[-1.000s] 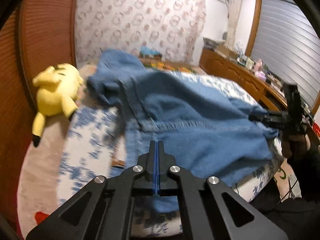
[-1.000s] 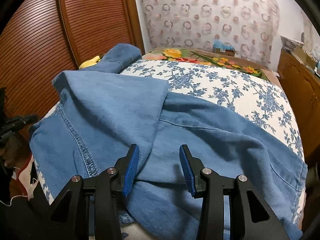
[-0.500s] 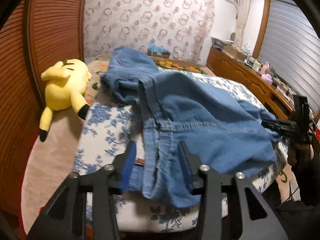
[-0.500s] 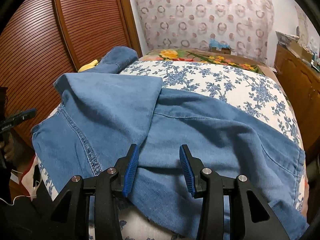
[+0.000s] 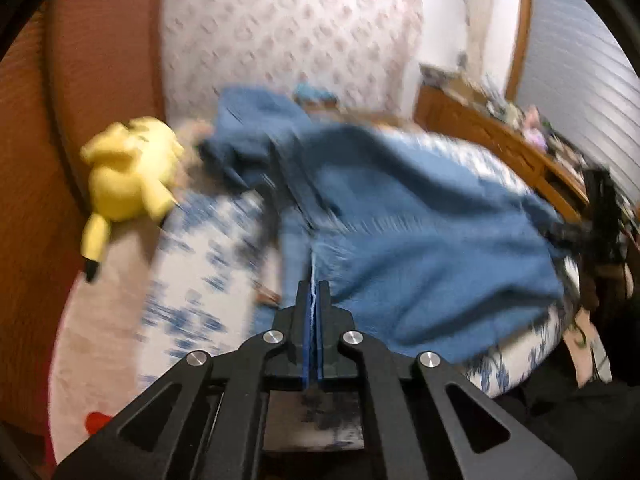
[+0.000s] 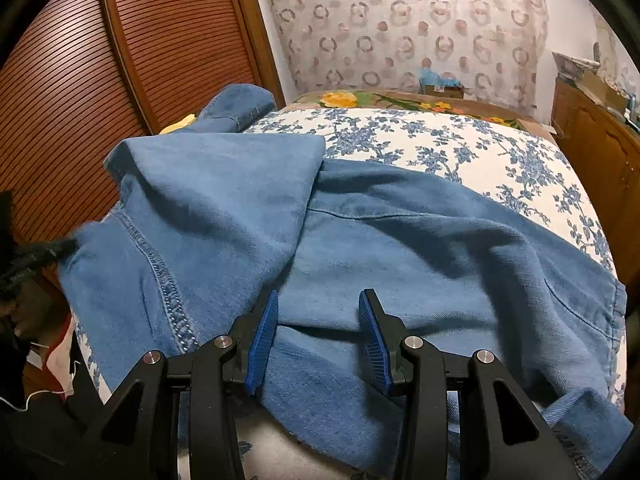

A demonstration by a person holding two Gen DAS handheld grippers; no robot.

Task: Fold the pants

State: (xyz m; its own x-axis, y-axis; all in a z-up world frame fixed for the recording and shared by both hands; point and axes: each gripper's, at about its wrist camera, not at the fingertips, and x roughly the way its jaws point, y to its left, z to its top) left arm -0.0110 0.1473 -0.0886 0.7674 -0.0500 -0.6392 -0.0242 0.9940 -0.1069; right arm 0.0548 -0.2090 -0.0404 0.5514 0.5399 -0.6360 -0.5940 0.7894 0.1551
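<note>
Blue denim pants point(image 6: 360, 248) lie across the floral bed, partly folded, with one layer turned over on the left side; they also show, blurred, in the left wrist view point(image 5: 420, 232). My left gripper point(image 5: 314, 292) is shut on the pants' edge at the near left side of the bed. It shows as a dark blur at the left of the right wrist view point(image 6: 36, 256). My right gripper point(image 6: 316, 320) is open, just above the denim near the bed's front edge, holding nothing. It appears at the right in the left wrist view point(image 5: 592, 232).
A yellow plush toy point(image 5: 128, 172) lies at the bed's left side by the wooden slatted doors point(image 6: 120, 60). The blue-flowered bedspread point(image 6: 460, 148) covers the bed. A wooden dresser point(image 5: 500, 140) with clutter stands along the right wall.
My left gripper was open half a second ago and has closed on the pants' edge; its view is now motion-blurred. My right gripper stays open and has barely moved.
</note>
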